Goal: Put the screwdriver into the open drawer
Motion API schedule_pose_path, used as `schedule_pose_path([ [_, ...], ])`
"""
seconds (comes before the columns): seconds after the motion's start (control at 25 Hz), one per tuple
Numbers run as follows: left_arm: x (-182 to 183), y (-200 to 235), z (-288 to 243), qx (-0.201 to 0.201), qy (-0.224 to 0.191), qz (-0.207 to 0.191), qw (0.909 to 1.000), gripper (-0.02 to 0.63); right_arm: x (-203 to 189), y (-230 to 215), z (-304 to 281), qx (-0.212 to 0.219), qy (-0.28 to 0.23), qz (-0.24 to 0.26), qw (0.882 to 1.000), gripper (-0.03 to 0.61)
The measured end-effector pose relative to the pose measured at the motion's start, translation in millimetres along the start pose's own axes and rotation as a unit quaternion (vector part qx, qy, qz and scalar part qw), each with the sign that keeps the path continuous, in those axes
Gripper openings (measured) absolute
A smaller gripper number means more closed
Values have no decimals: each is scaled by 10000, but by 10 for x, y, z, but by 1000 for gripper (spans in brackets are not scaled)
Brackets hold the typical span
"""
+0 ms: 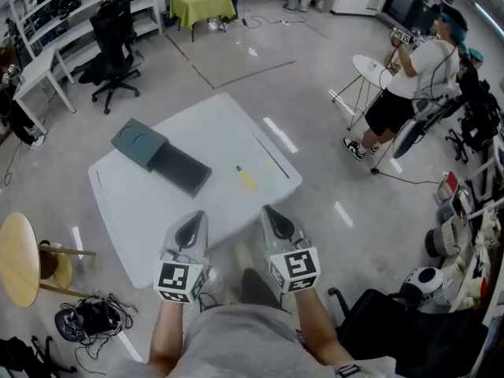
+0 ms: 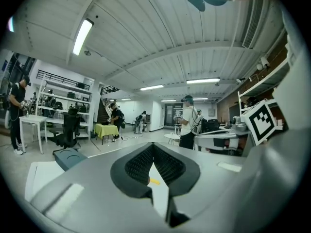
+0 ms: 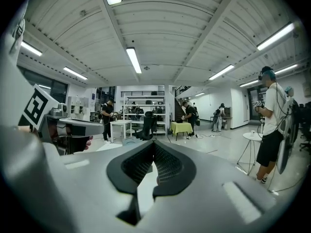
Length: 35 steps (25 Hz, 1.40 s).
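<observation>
Head view: a white table (image 1: 142, 203) stands on the grey floor. On its far left part sits a teal box (image 1: 138, 141) with its drawer (image 1: 183, 169) pulled out toward the table's middle. The drawer's dark inside faces up. The screwdriver (image 1: 246, 178), yellow, lies flat on the table, outside the drawer and to its right, near but not touching it. A thin dark rod (image 1: 272, 157) lies further right, by the table's edge. Both claws are at the near edge, side by side and pointing at the table: the left gripper (image 1: 192, 225) and the right gripper (image 1: 276, 220), each in one of the person's hands. Neither touches the screwdriver or the drawer. A round wooden stool (image 1: 17, 258) stands at the left, and a person (image 1: 409, 81) stands at the far right by a small round table.

Left gripper view: the left claw's jaws are drawn together, tips meeting, with nothing gripped. Through the slit below the tips the screwdriver (image 2: 153, 181) shows on the table, well ahead. The box (image 2: 72, 156) sits off to the left.

Right gripper view: the right claw's jaws are likewise pressed together and hold nothing. Only the table (image 3: 142, 191) shows through the slit. Shelves and a green-covered table (image 3: 180, 127) stand far behind.
</observation>
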State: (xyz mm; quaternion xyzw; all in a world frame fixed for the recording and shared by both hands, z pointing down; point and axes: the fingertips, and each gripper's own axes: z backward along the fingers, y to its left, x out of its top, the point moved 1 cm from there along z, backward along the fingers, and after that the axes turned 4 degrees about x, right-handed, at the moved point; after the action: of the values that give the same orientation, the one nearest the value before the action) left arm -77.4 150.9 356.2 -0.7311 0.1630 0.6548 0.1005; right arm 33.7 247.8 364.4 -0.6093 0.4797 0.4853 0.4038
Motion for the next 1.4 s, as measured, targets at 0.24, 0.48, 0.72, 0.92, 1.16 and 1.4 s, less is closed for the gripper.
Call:
schedule_pose_path([
  [0.24,22,256,-478,242,123,40,9996,11,21,-299,-608,285,147,-92,9994,3],
  [0.48,-91,398,-950,486,353,260,9979,11,-107,-604,-1108,610,512,-215,9966,3],
  [0.72,-414,500,-1330,714,739,552,9932,11,-418,-880,-1535,849,1044,-275,9905,3],
  [0.92,-711,604,-1566,870,1021,751,9881,11,-759,-999,-1830,1091,1507,-332,9820,3],
  [1.16,-1094,650,-1753,962,1366,904,9818,11,-1207,-1041,-2042,1331,2060,-392,9687,3],
  [1.4,-1422,685,-1879,1021,1603,1062,9760,11,-1578,-1046,-2192,1512,2476,-371,9563,3],
])
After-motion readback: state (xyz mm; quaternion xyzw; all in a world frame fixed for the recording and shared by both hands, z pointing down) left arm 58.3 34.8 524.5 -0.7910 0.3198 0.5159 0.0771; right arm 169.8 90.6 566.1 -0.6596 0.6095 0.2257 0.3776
